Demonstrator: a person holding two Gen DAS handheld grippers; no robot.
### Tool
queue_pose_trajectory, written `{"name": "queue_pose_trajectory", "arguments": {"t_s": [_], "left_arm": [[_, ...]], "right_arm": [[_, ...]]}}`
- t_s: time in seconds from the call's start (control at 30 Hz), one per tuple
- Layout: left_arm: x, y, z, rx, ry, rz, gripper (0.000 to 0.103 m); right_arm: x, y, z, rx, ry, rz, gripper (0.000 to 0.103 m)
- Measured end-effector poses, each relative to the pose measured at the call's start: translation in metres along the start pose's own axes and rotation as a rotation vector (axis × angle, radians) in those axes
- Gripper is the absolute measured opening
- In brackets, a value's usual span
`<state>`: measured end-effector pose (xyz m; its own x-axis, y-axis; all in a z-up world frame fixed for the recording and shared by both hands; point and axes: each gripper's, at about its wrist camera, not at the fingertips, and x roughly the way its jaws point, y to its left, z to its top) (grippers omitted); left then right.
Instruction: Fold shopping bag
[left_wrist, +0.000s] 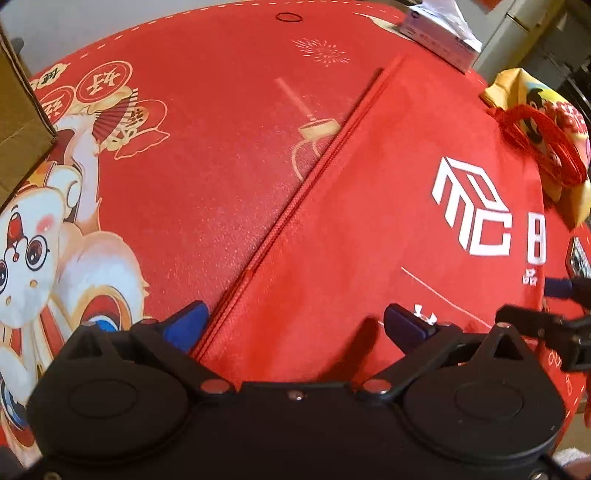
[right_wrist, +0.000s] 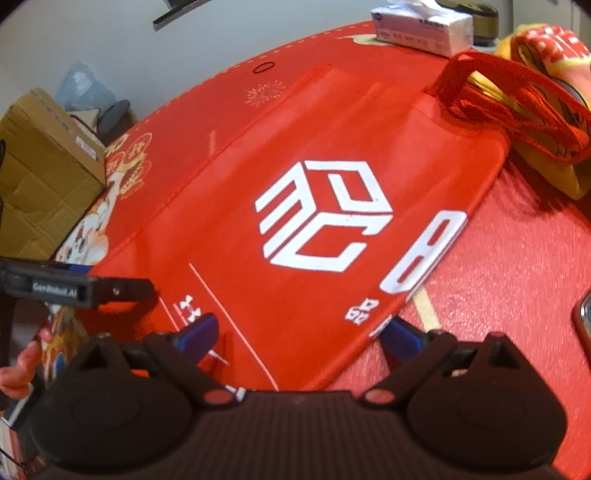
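A red shopping bag (right_wrist: 295, 155) with a white cube logo lies flat on the red tablecloth, also seen in the left wrist view as the shopping bag (left_wrist: 369, 206). Its red handles (right_wrist: 517, 107) trail over a yellow bag at the far right. My left gripper (left_wrist: 295, 325) is open at the bag's near left edge, one blue finger (left_wrist: 188, 321) on the cloth beside the edge, the other over the bag. My right gripper (right_wrist: 303, 336) is open, straddling the bag's near right edge. The left gripper (right_wrist: 92, 288) shows from the side in the right wrist view.
A cardboard box (right_wrist: 40, 177) stands at the left. A tissue box (right_wrist: 421, 29) sits at the far table edge. The yellow printed bag (right_wrist: 546, 74) lies at the right, a phone-like object (right_wrist: 585, 325) at the right edge. A hand (right_wrist: 18, 369) shows low left.
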<state>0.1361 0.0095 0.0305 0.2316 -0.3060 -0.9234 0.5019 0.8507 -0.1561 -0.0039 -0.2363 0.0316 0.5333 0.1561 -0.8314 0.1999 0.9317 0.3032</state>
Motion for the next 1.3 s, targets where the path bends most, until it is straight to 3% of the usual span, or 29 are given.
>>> {"name": "queue_pose_trajectory", "arguments": {"t_s": [0.3, 0.53, 0.57, 0.77, 0.97, 1.07, 1.17, 1.3], "left_arm": [[-0.005, -0.003, -0.012, 0.025, -0.003, 0.041, 0.102], [-0.008, -0.001, -0.018, 0.032, 0.002, 0.117, 0.103], [-0.01, 0.0, -0.019, 0.014, -0.009, 0.129, 0.103], [-0.032, 0.003, -0.022, -0.057, -0.099, 0.217, 0.103], [-0.018, -0.006, -0.029, 0.015, -0.06, 0.278, 0.103], [-0.017, -0.007, -0.034, -0.002, -0.072, 0.283, 0.103], [-0.018, -0.004, -0.034, -0.027, -0.069, 0.268, 0.103], [-0.018, -0.004, -0.035, -0.027, -0.071, 0.271, 0.103]], "right_arm": [[0.003, 0.004, 0.004, -0.037, -0.002, -0.012, 0.09], [0.001, 0.015, -0.001, -0.107, 0.012, 0.038, 0.065], [0.001, 0.017, -0.002, -0.111, 0.016, 0.05, 0.06], [0.0, 0.03, -0.014, -0.085, 0.1, 0.166, 0.047], [-0.001, 0.044, -0.028, -0.097, 0.214, 0.285, 0.048], [-0.005, 0.021, -0.016, -0.032, 0.192, 0.293, 0.051], [-0.006, -0.014, 0.007, 0.057, 0.135, 0.241, 0.057], [0.0, -0.061, 0.051, 0.158, 0.034, 0.188, 0.057]]}}
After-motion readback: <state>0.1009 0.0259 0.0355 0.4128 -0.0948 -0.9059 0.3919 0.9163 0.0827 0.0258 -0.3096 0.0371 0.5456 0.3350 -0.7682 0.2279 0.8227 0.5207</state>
